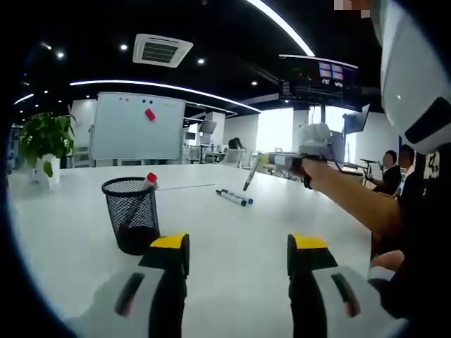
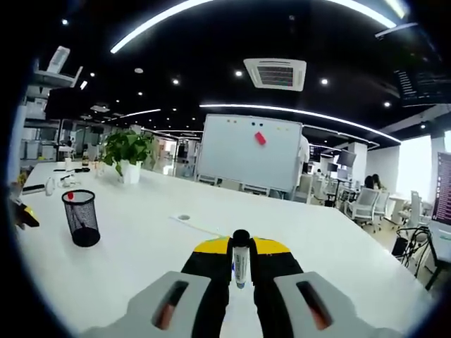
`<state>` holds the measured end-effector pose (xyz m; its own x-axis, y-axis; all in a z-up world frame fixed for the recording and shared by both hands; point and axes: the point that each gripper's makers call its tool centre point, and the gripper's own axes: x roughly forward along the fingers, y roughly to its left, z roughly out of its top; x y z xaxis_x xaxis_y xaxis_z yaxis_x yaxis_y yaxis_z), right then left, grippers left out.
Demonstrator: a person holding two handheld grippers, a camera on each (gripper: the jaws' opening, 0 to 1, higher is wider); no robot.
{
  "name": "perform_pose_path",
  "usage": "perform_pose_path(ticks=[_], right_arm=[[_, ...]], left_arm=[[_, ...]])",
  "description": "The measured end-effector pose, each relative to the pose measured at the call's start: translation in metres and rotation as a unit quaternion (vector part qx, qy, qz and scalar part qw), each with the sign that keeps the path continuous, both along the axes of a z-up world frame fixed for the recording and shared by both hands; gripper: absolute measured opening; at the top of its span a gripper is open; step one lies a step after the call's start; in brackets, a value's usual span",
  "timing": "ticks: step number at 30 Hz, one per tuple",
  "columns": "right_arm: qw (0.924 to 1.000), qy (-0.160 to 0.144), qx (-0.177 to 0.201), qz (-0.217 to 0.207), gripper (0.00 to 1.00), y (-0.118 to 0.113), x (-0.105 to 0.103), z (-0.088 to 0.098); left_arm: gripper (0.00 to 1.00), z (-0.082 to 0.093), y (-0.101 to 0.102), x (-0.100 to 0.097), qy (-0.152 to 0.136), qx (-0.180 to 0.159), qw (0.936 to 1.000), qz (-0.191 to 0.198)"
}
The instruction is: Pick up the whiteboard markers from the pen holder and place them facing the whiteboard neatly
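Jaws of the left gripper (image 1: 239,257) stand apart with nothing between them, hovering over the bare white table (image 1: 232,232). Just left of the left jaw stands a black mesh pen holder (image 1: 132,213), upright, with a red-capped marker (image 1: 149,180) leaning on its far right rim. Farther out on the table lie two markers (image 1: 234,196) side by side, touching or nearly so, their ends toward the whiteboard (image 1: 138,127). To the right, a person's bare forearm (image 1: 352,193) reaches across — its hand (image 1: 309,169) carries the right gripper, from which a dark marker hangs slanting down to the left. At the far left sits a potted plant (image 1: 44,141); two seated people (image 1: 396,169) show at the far right.

In the right gripper view, the jaws of the right gripper (image 2: 240,262) are closed on a marker (image 2: 240,257) that stands upright between the yellow pads, black cap uppermost, white barrel below. The pen holder (image 2: 81,217) is well apart to the left on the table (image 2: 176,246) — a red tip shows inside it. Beyond, the whiteboard (image 2: 246,151) carries a red magnet (image 2: 260,137), and the plant (image 2: 128,151) stands to its left.
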<state>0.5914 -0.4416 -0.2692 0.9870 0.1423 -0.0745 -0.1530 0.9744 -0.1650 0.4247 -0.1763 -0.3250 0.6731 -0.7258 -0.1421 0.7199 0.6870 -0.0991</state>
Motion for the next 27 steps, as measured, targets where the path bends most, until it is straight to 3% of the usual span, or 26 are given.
perform_pose_path(ticks=[27], right_arm=[[1.0000, 0.002, -0.005, 0.002, 0.13, -0.0008, 0.0050, -0.0072]], left_arm=[[0.57, 0.0001, 0.0000, -0.0009, 0.001, 0.003, 1.0000, 0.002]])
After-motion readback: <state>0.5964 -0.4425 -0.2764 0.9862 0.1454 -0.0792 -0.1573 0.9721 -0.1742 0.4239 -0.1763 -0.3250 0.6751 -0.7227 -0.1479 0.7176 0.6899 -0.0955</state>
